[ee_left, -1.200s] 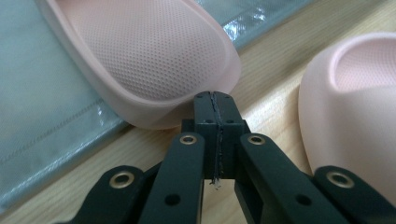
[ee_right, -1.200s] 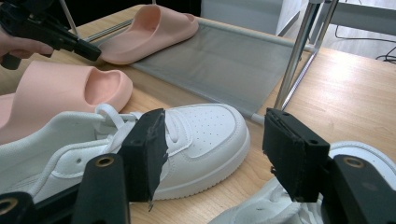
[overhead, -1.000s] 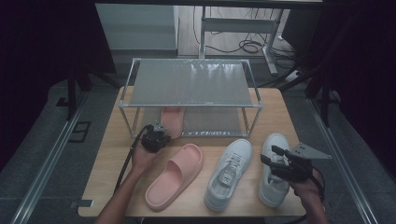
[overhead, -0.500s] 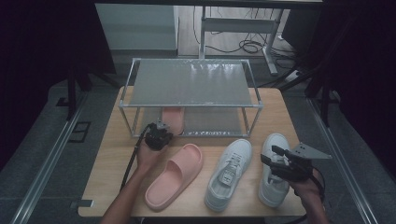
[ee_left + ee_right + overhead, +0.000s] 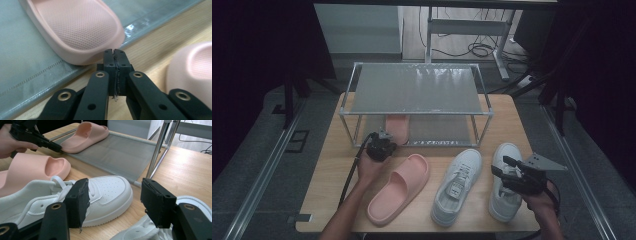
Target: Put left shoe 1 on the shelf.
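Observation:
One pink slipper [image 5: 397, 125] lies on the lower shelf of the metal rack [image 5: 417, 87], its heel end toward me. My left gripper [image 5: 384, 140] is shut, and its closed tips [image 5: 115, 53] rest against that slipper's heel rim [image 5: 77, 27], with nothing between the jaws. The other pink slipper [image 5: 399, 187] lies on the table beside that hand. Two white sneakers [image 5: 457, 185] [image 5: 504, 200] lie to its right. My right gripper [image 5: 507, 167] hovers open over the right sneaker, its pads [image 5: 77, 195] wide apart and aimed across the left sneaker [image 5: 105, 190].
The rack's mesh top shelf [image 5: 417, 87] has nothing on it, and its posts [image 5: 157, 147] stand at the corners. The wooden table [image 5: 334, 150] has bare patches at its left and far right. Cables and a desk frame [image 5: 467, 30] lie on the floor behind.

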